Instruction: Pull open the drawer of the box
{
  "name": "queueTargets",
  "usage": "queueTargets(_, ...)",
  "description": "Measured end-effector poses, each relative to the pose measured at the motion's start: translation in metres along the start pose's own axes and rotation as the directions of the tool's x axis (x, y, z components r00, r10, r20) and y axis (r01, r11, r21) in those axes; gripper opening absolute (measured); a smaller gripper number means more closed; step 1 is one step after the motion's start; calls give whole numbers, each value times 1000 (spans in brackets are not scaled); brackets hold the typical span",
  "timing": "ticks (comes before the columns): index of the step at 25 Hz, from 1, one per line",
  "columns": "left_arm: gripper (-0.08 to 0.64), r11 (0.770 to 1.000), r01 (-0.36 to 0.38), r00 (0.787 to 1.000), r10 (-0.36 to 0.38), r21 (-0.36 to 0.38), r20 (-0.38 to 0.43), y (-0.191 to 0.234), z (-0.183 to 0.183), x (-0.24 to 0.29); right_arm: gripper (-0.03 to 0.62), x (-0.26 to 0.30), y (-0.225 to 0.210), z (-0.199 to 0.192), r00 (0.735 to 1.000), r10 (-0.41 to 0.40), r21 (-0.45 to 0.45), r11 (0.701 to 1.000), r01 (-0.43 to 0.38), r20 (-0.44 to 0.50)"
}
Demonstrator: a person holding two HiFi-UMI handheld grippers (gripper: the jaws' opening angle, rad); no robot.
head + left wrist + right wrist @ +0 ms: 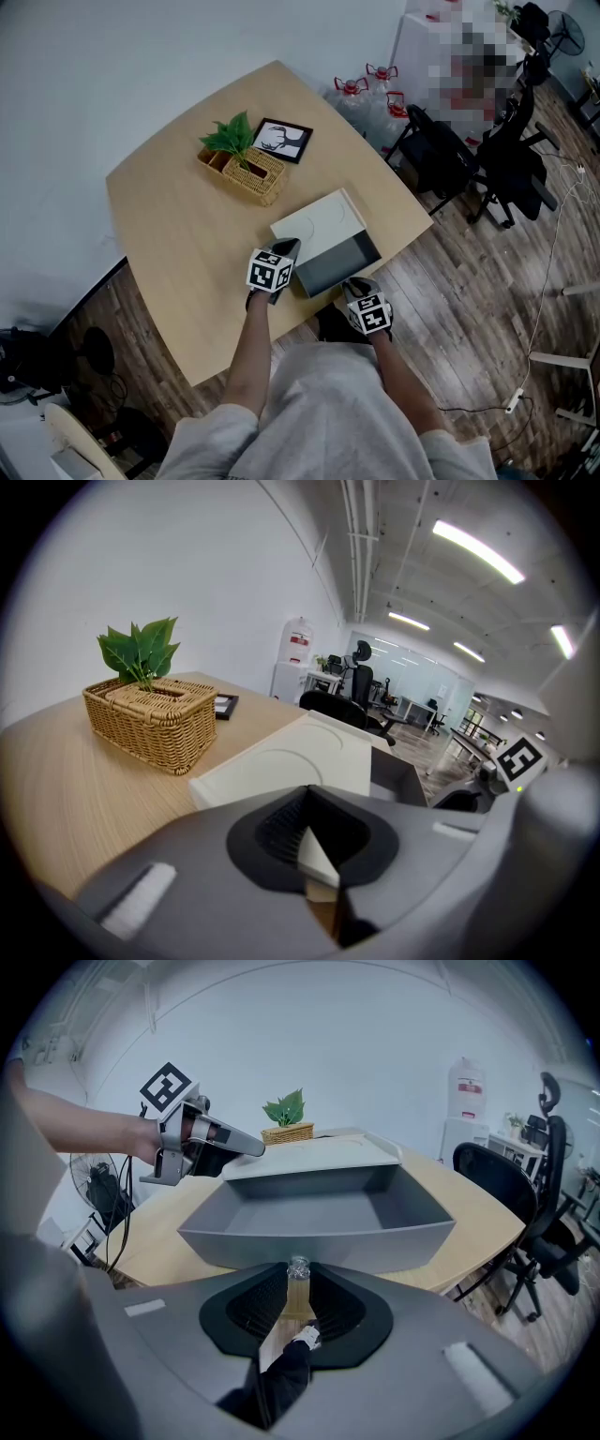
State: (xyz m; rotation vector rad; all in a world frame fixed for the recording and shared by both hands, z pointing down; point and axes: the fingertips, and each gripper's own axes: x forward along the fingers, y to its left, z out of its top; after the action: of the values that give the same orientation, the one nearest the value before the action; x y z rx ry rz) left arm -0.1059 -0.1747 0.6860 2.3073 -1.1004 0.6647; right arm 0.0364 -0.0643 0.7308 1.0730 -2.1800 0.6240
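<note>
Since the gray drawer (309, 1213) already sticks far out of the white box (319, 220), with the right gripper (298, 1283) pinching its knob (298, 1267) and the left gripper (305, 829) closed against the box, the job looks almost done.

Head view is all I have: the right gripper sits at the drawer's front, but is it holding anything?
Observer: Yes, the right gripper has its jaws closed on a small clear knob at the front of the drawer.
Operator: Anything inside the drawer?
Observer: Nothing shows; its grey floor is bare.
Operator: And the left gripper?
Observer: The left gripper has its jaws together, tips at the near corner of the box.
</note>
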Motion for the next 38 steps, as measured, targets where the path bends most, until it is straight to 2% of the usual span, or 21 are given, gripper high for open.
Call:
queueTargets(14, 52, 1000, 3, 1000, -3, -3, 2, 1, 0, 0, 75, -3, 1, -7, 1000, 0, 1, 1000, 0, -9)
queueTargets(22, 52, 1000, 1, 1000, -1, -1, 4, -1, 0, -1, 75, -7, 4, -12, 1000, 25, -7, 1000, -25, -17)
queueTargets(31, 52, 1000, 0, 1000, 0, 1, 0, 1, 0, 0, 75, -15, 0, -16, 1000, 12, -4, 1000, -12, -2)
queueTargets(38, 54, 997, -74, 997, 74, 11, 2, -4, -4, -6, 75, -28, -9, -1, 997, -28, 25, 999, 26, 71)
